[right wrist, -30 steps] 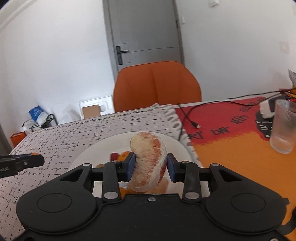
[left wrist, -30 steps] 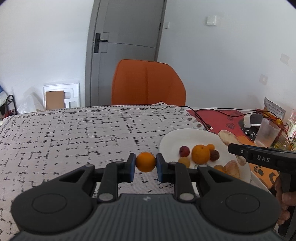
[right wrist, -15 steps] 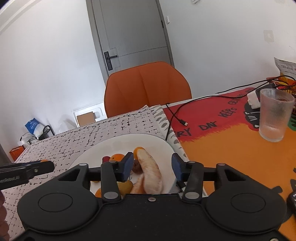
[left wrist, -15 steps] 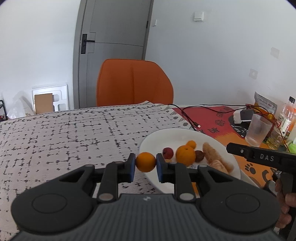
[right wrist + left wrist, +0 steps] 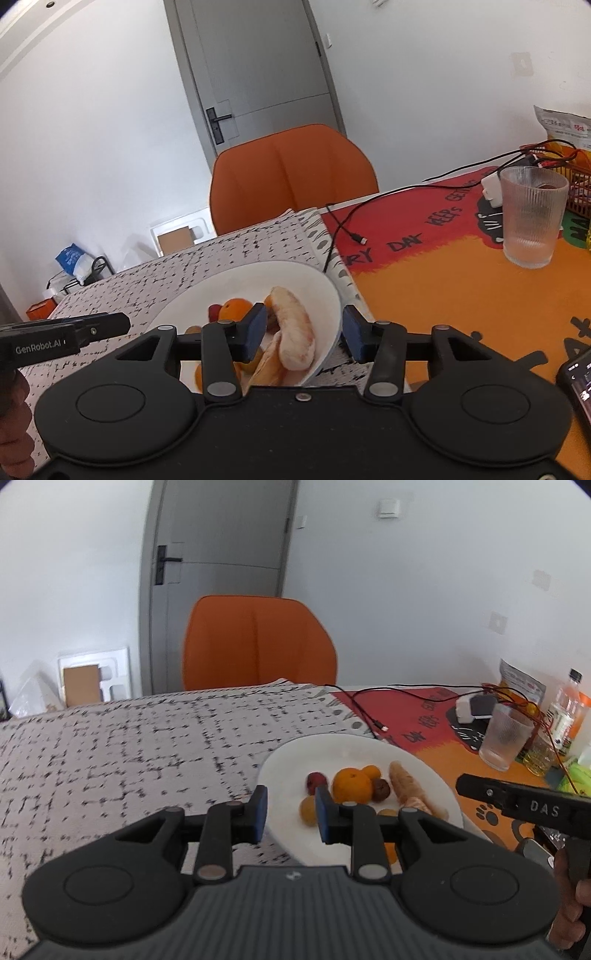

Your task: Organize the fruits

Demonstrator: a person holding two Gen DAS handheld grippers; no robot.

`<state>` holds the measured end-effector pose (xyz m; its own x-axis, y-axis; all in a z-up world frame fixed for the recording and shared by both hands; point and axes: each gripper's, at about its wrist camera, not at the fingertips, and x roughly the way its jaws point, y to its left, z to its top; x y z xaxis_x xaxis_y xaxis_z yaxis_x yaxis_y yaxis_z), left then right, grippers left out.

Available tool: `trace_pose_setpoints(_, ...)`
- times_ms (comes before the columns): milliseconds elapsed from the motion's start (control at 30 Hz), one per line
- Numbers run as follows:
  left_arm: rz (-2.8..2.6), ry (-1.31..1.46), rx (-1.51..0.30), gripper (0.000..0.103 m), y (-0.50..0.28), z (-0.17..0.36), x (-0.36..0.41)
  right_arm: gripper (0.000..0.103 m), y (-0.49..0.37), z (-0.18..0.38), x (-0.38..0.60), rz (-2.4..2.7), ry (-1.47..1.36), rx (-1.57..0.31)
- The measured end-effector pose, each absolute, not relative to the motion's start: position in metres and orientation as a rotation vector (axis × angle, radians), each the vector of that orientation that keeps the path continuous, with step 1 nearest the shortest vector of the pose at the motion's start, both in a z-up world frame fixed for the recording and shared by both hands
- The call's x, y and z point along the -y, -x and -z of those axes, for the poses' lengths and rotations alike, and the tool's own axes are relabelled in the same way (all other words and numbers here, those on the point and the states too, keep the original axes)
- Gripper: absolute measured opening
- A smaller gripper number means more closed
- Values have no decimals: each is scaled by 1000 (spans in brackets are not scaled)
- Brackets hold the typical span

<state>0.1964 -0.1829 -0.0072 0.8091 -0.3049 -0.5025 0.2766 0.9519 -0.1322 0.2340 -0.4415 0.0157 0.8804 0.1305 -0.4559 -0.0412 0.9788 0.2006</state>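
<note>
Over white plate [image 5: 291,775], both claws gape, empty

Looking forward from each wrist, low and close over the table [image 5: 110,746], toward the far orange chair [image 5: 258,642] and door. Left view sitting left of the white plate [image 5: 354,746], right view nearer its right rim. Sharing plate [image 5: 236,280], chair and glass [image 5: 532,218].

Bright even daylight, soft faint shadows, strong fisheye bending at edges, dark corner vignette, slight motion blur on tablecloth [image 5: 147,738].
</note>
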Motion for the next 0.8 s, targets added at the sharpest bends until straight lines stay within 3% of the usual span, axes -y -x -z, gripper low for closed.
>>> trace_pose_setpoints(467, 256, 88, -559, 28, -169, 0, 139, 57, -219, -22, 417, -141, -197, -501)
trace_pose_setpoints(633, 217, 99, -555, 48, -159, -4, 127, 69, -210, -29, 409, -156, -197, -491)
trace_pose_setpoints(700, 198, 105, -552, 67, -154, -8, 122, 70, -208, -32, 407, -165, -202, -494)
trace_pose_setpoints(800, 159, 93, -533, 83, -145, -13, 115, 79, -205, -35, 402, -176, -203, -494)
